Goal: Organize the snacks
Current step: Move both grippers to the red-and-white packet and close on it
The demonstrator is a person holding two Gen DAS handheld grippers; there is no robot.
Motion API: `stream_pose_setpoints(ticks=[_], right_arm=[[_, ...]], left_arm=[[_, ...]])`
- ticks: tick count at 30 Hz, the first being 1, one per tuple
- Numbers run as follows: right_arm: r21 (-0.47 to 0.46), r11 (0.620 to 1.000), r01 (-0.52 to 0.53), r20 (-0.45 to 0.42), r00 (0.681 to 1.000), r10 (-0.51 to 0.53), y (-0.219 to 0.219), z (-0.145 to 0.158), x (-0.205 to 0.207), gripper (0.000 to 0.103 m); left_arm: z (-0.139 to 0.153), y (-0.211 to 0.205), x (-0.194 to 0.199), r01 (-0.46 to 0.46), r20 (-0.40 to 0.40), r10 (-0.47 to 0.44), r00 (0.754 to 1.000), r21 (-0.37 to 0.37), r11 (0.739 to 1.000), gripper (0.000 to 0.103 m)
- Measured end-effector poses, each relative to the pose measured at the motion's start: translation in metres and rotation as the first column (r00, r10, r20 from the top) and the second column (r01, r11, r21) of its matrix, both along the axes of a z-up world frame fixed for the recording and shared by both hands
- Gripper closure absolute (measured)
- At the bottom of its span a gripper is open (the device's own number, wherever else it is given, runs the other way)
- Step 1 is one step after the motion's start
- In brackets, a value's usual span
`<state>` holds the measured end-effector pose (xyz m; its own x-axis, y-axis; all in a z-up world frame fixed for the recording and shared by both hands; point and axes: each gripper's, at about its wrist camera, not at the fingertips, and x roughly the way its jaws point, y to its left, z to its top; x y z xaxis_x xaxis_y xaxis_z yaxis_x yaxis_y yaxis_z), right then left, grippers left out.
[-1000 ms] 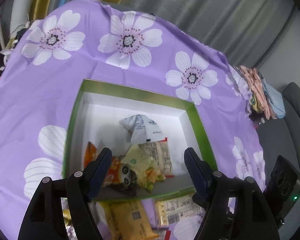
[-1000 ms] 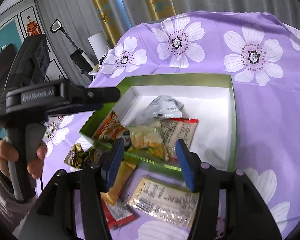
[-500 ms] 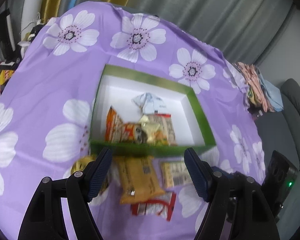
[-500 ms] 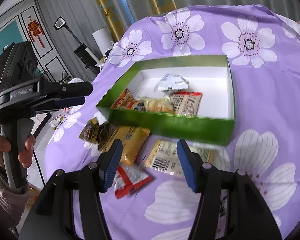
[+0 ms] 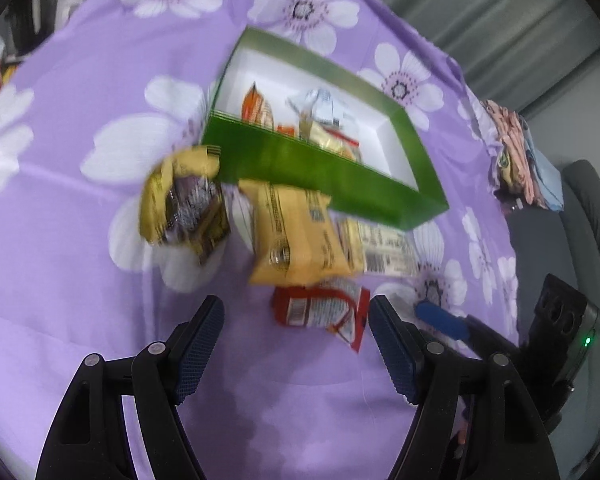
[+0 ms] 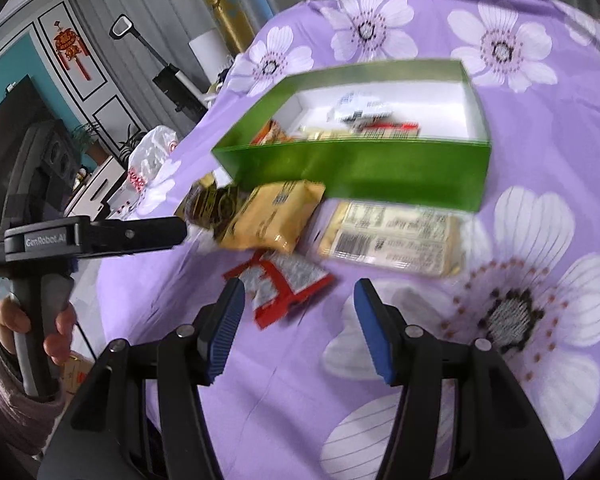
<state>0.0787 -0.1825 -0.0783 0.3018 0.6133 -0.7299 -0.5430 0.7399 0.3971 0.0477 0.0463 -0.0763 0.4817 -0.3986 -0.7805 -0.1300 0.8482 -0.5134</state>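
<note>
Tablecloth fills both views; the green box, upper centre, already holds several packets, while four more lie just in front of it. Both the left gripper and the right gripper stand open and empty near the red packet. Current step is probably pickup selection: next, one gripper must straddle the red packet and close.

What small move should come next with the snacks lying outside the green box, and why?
Probably ease the left hand-held gripper down onto the red snack packet. It lies nearest, just ahead of the open, empty jaws, outside the green box that already holds several snacks.
</note>
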Motion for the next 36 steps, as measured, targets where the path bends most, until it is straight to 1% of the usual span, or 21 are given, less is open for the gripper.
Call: stream_pose_setpoints(ticks=[5, 8, 14, 19, 22, 24, 25, 26, 28, 30, 32, 36], right_arm=[[-0.001, 1.000, -0.001, -0.042, 0.999, 0.001, 0.005, -0.014, -0.006, 0.045], [0.012, 1.000, 0.004, -0.067, 0.998, -0.003, 0.005, -0.019, -0.003, 0.045], [0.037, 0.999, 0.021, -0.096, 0.995, -0.017, 0.007, -0.025, 0.006, 0.045], [0.035, 0.999, 0.011, -0.106, 0.994, -0.007, 0.016, -0.031, 0.014, 0.046], [0.055, 0.998, -0.009, -0.123, 0.992, 0.015, 0.020, -0.035, 0.018, 0.047], [0.058, 0.998, -0.012, -0.133, 0.991, 0.020, 0.024, -0.039, 0.020, 0.050], [0.057, 0.998, -0.012, -0.131, 0.991, 0.019, 0.024, -0.039, 0.022, 0.055], [0.058, 0.998, -0.010, -0.131, 0.991, 0.018, 0.025, -0.040, 0.023, 0.058], [0.067, 0.998, -0.014, -0.138, 0.990, 0.023, 0.025, -0.041, 0.026, 0.060], [0.071, 0.997, -0.025, -0.144, 0.989, 0.035, 0.026, -0.042, 0.027, 0.062], [0.088, 0.996, -0.031, -0.159, 0.986, 0.045, 0.025, -0.045, 0.027, 0.065], [0.067, 0.997, -0.049, -0.112, 0.992, 0.056, 0.028, -0.041, 0.020, 0.071]], left_arm=[[-0.016, -0.005, 0.004, 0.009, -0.052, -0.009, 0.999, -0.006, 1.000, 0.029], [-0.022, -0.007, 0.007, 0.020, -0.068, -0.022, 0.997, -0.033, 0.999, 0.029], [-0.029, -0.014, 0.020, 0.035, -0.086, -0.040, 0.996, -0.054, 0.998, 0.029], [-0.031, -0.018, 0.027, 0.042, -0.089, -0.048, 0.995, -0.075, 0.996, 0.029], [-0.031, -0.021, 0.031, 0.056, -0.090, -0.063, 0.994, -0.081, 0.995, 0.029], [-0.031, -0.025, 0.033, 0.069, -0.088, -0.074, 0.993, -0.068, 0.995, 0.030], [-0.031, -0.026, 0.033, 0.074, -0.086, -0.079, 0.993, -0.065, 0.995, 0.038], [-0.032, -0.027, 0.034, 0.080, -0.089, -0.086, 0.992, -0.069, 0.994, 0.040], [-0.034, -0.028, 0.035, 0.087, -0.091, -0.093, 0.991, -0.065, 0.994, 0.042], [-0.034, -0.029, 0.035, 0.092, -0.090, -0.097, 0.991, -0.062, 0.994, 0.046], [-0.034, -0.028, 0.034, 0.091, -0.086, -0.096, 0.992, -0.060, 0.994, 0.047], [-0.033, -0.030, 0.034, 0.107, -0.081, -0.110, 0.991, -0.035, 0.994, 0.048]])
